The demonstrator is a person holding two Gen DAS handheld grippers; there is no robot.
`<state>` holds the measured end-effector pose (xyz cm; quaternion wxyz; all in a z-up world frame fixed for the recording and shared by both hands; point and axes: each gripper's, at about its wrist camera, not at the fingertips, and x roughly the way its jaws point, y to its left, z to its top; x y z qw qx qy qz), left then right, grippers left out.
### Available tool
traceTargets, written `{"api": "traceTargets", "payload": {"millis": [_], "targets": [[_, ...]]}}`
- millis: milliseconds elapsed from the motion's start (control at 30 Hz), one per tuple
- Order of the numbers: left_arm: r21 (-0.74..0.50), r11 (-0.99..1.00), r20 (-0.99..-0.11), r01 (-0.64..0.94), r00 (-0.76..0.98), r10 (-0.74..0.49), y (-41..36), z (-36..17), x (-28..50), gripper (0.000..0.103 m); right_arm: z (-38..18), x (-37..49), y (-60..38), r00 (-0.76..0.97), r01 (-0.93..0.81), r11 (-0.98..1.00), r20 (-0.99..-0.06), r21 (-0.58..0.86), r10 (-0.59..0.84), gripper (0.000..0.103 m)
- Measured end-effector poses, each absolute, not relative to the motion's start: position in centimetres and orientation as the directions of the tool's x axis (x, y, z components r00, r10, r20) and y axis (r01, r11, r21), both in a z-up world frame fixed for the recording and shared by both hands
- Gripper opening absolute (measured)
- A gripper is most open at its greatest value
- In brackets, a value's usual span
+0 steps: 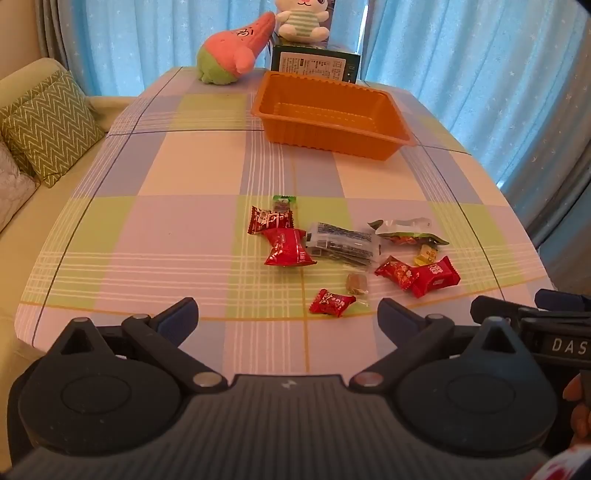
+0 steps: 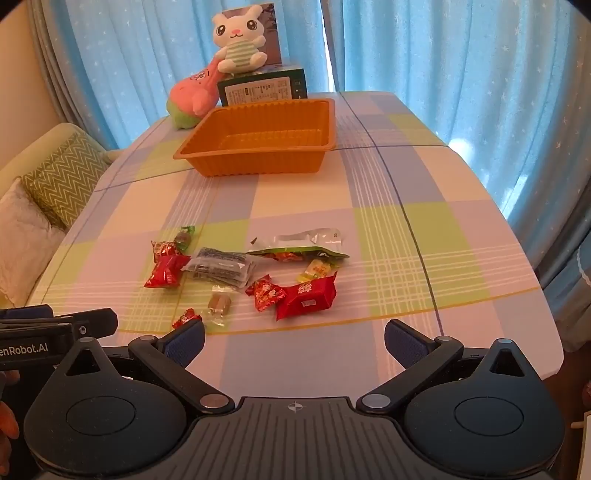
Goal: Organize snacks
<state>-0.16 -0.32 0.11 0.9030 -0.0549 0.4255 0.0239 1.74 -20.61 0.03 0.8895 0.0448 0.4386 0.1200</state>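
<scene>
Several wrapped snacks lie loose on the checked tablecloth: red packets [image 1: 288, 246] [image 2: 306, 298], a grey-blue packet [image 1: 341, 243] [image 2: 219, 266], a green-and-silver bag [image 1: 404, 230] [image 2: 301, 245], a small yellow sweet [image 1: 426, 254] [image 2: 316, 269] and a brown sweet [image 1: 356, 284] [image 2: 219, 303]. An empty orange tray [image 1: 369, 146] [image 2: 258, 166] stands beyond them. My left gripper [image 1: 287, 314] is open and empty, just short of the snacks. My right gripper [image 2: 294, 338] is open and empty at the near table edge, beside the left one.
A pink-green plush [image 1: 232, 55] [image 2: 194, 94], a white rabbit plush [image 1: 301, 20] [image 2: 238, 40] and a dark green box [image 1: 314, 66] [image 2: 264, 88] stand at the far end. A sofa with a zigzag cushion [image 1: 48, 125] [image 2: 64, 177] is on the left. Blue curtains hang behind.
</scene>
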Motion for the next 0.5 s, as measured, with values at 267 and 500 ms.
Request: {"api": "traceTargets", "payload": {"millis": [267, 500], "targets": [[-0.101, 0.991, -0.778, -0.086, 0.628, -0.025, -0.24, 0.16, -0.06, 0.102, 0.2, 1.64, -20.64, 0.587, -0.178, 0.966, -0.768, 0.187, 0.257, 0.103], [-0.102, 0.991, -0.775, -0.088, 0.631, -0.023, -0.35, 0.31, -0.36, 0.102, 0.32, 1.82, -21.38, 0.594, -0.177, 0.967, -0.764, 0.183, 0.253, 0.103]]}}
